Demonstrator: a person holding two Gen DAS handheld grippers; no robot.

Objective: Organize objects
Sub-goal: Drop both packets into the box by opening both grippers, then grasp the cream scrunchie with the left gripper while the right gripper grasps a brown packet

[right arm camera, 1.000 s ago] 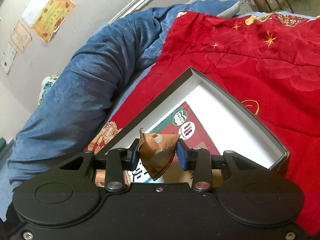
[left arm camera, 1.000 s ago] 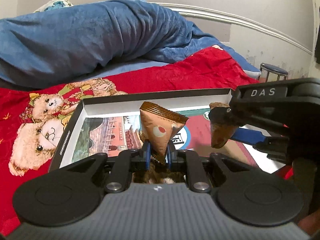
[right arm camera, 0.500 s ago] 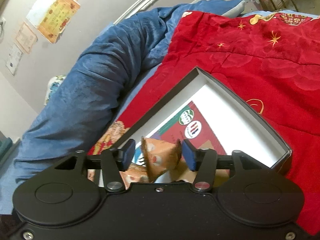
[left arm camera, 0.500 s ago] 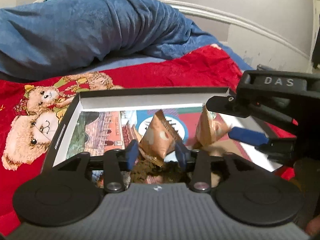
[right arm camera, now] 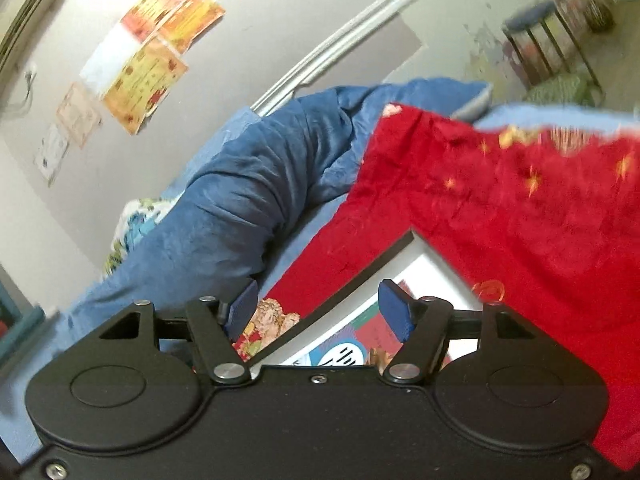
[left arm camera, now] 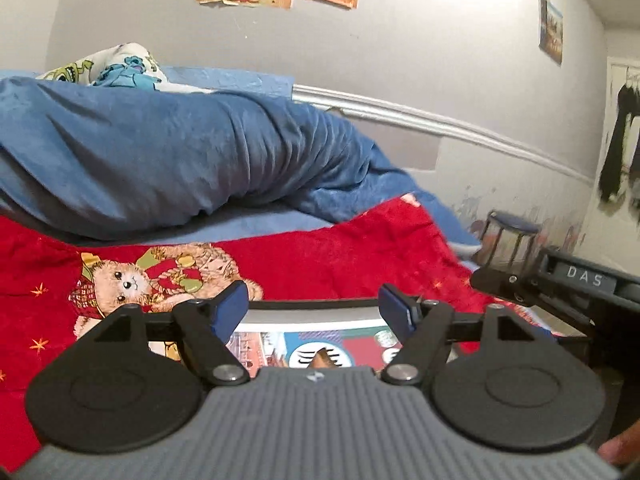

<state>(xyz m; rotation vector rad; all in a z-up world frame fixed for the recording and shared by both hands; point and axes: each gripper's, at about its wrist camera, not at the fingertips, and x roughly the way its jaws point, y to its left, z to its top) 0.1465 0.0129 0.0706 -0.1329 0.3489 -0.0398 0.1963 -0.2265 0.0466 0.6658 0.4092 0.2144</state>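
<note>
Grippers hovering above the box (left arm camera: 312,305): left gripper (left arm camera: 314,308) spreading, nothing between its jaws; right gripper (right arm camera: 318,306) likewise widening, empty.

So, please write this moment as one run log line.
left gripper: opening, empty | right gripper: opening, empty | box: on red blanket | packet tip: in box

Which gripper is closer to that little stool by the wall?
Right, probably. The right gripper lies on the stool's side of the left gripper; both hang over the bed well short of it, jaws opening, empty.
</note>
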